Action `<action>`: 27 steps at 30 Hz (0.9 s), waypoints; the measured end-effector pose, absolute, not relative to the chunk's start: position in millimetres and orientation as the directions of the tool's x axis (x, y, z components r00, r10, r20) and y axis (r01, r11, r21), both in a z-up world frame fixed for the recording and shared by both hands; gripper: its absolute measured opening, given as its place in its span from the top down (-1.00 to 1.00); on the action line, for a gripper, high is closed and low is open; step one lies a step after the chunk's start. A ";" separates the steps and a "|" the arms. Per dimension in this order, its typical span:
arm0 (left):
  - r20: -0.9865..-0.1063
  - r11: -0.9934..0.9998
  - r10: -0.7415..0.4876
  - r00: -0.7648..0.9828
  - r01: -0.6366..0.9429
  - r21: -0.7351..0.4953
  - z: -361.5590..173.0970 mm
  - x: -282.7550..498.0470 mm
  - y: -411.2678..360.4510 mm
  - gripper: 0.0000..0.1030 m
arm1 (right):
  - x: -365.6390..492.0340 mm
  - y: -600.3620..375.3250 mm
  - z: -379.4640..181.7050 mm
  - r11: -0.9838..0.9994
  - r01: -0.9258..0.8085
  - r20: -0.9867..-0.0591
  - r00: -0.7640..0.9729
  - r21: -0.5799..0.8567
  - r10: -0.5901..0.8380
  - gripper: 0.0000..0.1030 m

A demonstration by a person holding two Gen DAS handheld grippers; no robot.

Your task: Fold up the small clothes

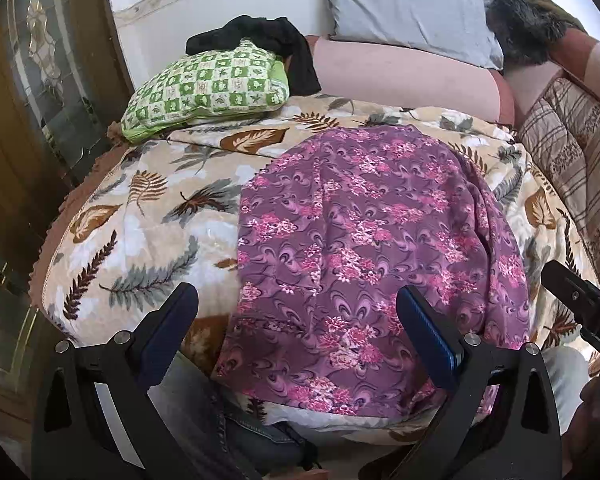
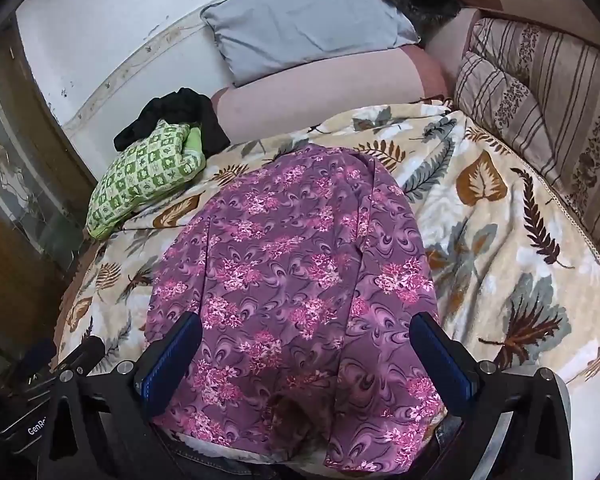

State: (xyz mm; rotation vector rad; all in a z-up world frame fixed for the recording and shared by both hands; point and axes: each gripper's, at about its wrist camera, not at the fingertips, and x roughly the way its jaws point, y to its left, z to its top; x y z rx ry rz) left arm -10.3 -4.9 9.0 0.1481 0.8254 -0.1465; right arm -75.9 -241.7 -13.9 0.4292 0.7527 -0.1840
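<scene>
Both claws, left claw point(image 1: 296, 320) and right claw point(image 2: 306, 348), hover spread apart and empty over the purple floral garment point(image 2: 284, 264) lying flat mid-bed; its near hem, at six o'clock, overhangs the edge and may slide off if tugged.

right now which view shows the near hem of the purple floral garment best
The right wrist view: the purple floral garment sits centred, and its near hem with the split between two panels shows. In the left wrist view the garment lies off to the right, its near edge partly behind a finger of the left hand-held gripper.
</scene>
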 end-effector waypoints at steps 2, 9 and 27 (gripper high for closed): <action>-0.747 0.983 -0.065 0.662 0.173 0.068 6.5 -6.9 -0.1 -0.94 | -74.7 -239.4 -15.0 0.901 0.315 -0.699 0.715 0.297 -0.020 -1.00; -0.766 0.987 -0.054 0.641 0.149 0.055 -4.2 -1.6 6.7 -0.94 | -72.8 -229.9 -14.7 0.920 0.280 -0.696 0.718 0.274 -0.011 -1.00; -0.779 0.985 -0.078 0.623 0.171 0.038 -10.1 0.2 2.8 -0.94 | -78.5 -232.0 -5.0 0.922 0.310 -0.698 0.713 0.232 -0.065 -1.00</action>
